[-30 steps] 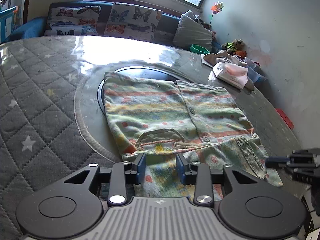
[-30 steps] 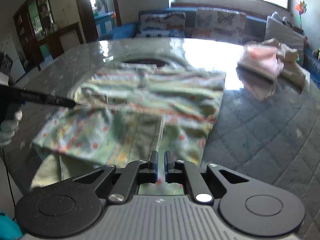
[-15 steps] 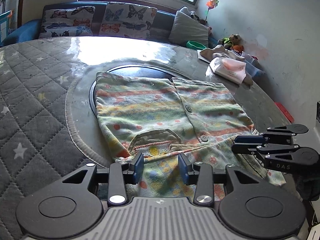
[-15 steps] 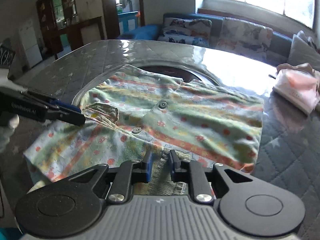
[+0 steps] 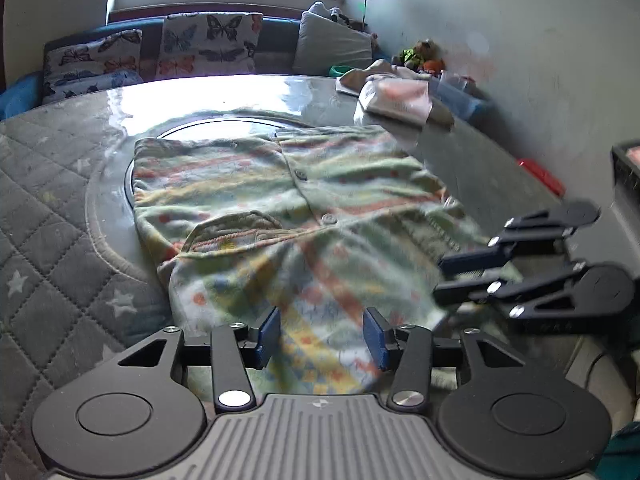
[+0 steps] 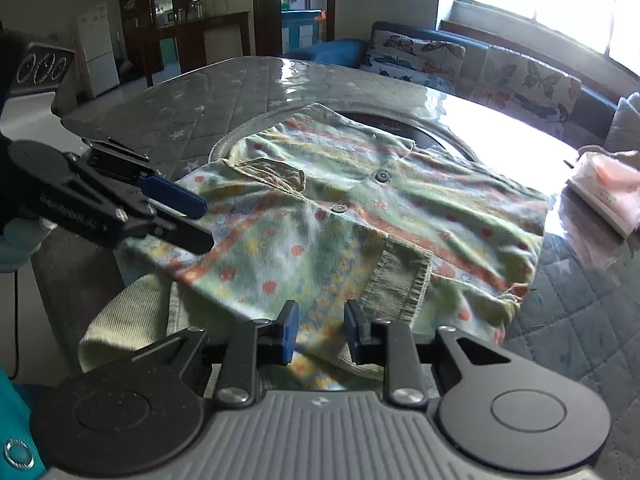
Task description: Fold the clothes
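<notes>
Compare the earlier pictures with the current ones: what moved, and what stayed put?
Both grippers opened wider: the right gripper, nearly shut a second ago, now gapes over the garment; the left gripper spread too. Neither holds cloth. The garment and the pink folded pile stayed in place on the table.

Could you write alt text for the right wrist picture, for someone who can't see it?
A colourful striped, dotted button-up garment lies spread on a quilted grey table, the open right gripper at its near edge. The left gripper reaches in, also open.
</notes>
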`<state>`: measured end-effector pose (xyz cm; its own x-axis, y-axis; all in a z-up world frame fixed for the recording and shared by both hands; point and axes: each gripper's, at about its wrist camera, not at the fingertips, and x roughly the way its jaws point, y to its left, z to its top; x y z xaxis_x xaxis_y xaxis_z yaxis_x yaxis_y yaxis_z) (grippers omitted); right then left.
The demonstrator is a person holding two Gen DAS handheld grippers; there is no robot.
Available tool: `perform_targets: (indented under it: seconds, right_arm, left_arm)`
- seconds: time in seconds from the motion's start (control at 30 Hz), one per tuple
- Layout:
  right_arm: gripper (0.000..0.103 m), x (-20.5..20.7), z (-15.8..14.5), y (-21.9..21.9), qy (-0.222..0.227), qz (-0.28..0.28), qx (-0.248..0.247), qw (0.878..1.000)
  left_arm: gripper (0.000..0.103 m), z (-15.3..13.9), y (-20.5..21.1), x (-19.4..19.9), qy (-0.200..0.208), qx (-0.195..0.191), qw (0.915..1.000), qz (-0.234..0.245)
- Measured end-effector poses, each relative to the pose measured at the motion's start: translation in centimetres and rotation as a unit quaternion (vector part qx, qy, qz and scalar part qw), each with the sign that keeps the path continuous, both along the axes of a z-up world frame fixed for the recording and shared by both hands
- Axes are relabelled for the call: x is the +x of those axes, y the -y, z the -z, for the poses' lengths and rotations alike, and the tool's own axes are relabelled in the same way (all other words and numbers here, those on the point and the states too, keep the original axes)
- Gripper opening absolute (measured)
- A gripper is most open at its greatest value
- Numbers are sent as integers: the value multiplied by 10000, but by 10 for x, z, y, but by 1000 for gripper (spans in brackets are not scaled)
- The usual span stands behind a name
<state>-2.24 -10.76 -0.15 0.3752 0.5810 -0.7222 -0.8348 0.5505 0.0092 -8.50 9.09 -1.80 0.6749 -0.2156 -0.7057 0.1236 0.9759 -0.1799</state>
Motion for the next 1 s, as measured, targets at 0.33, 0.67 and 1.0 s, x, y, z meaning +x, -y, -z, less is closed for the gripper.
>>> perform_targets:
  seconds: [0.33, 0.67, 1.0]
  right_arm:
    - [39, -11, 4, 7, 76, 42, -27, 10000]
    - [55, -26, -14, 28, 429, -59, -108, 9990]
    - [73, -36, -12, 46, 362, 168, 33, 9992]
  left_arm:
    - [56, -12, 11, -15, -79, 217, 9997, -69]
    - [63, -24, 24, -39, -547, -308, 9978, -193]
    - [79, -22, 37, -41, -629, -18, 9970, -453]
